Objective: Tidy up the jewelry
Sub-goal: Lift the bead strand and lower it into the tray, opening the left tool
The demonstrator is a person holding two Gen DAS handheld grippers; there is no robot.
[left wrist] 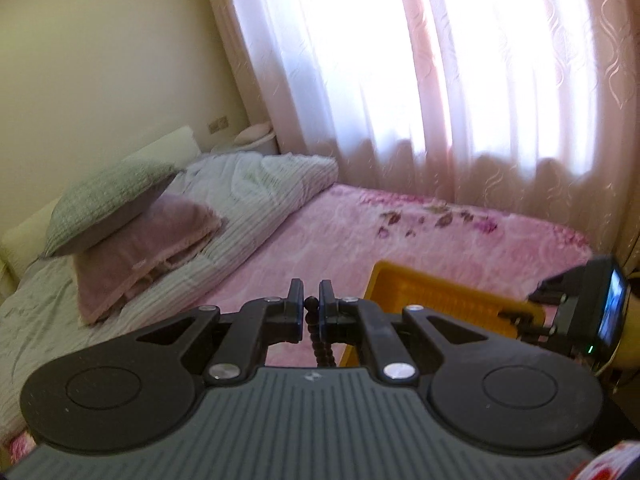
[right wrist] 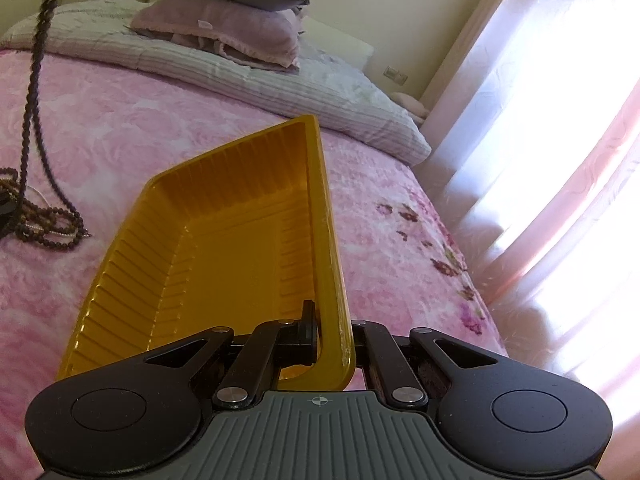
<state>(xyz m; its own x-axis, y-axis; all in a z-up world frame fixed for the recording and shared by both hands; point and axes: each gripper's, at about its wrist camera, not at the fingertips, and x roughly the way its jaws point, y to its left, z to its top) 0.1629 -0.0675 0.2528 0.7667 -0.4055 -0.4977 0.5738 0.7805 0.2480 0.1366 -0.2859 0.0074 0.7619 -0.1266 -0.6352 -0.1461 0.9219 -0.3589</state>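
Observation:
My left gripper point(left wrist: 311, 300) is shut on a dark beaded necklace point(left wrist: 316, 332) and holds it up above the bed; the strands hang down below the jaws. In the right wrist view the same necklace point(right wrist: 34, 80) hangs at the far left, its lower end coiled on the pink blanket point(right wrist: 52, 228). My right gripper point(right wrist: 328, 316) is shut on the right rim of a yellow plastic tray point(right wrist: 224, 248) and tilts it on the bed. The tray point(left wrist: 440, 300) also shows in the left wrist view, right of my left gripper. The tray is empty inside.
The pink floral blanket point(left wrist: 400, 232) covers the bed. A grey pillow point(left wrist: 108, 204) lies on a mauve pillow point(left wrist: 148, 244) at the head, on a striped white duvet point(left wrist: 256, 184). Sheer pink curtains point(left wrist: 440, 80) hang along the bed's far side.

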